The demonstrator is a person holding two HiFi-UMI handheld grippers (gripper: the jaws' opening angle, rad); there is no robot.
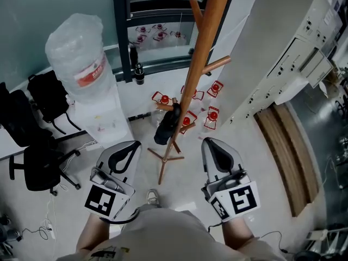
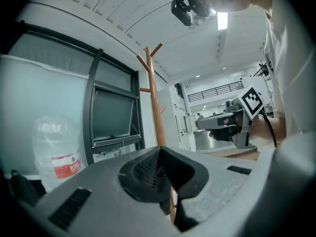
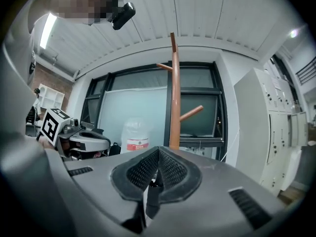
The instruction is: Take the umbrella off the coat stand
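1. The black folded umbrella (image 1: pixel 167 125) hangs low on the wooden coat stand (image 1: pixel 202 48). It is hooked over a short peg, so it dangles beside the pole, just beyond both tongs.
2. The left tongs (image 1: pixel 126 150) and right tongs (image 1: pixel 216 147) are both clenched on nothing, probably because neither has reached the umbrella yet.
3. They are held level and side by side, pointing toward the far stand, one on either side of its base.

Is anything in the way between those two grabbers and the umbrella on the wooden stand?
Nothing visible does. The umbrella hangs low on the coat stand, with only floor between it and the left gripper and right gripper, both shut and empty.
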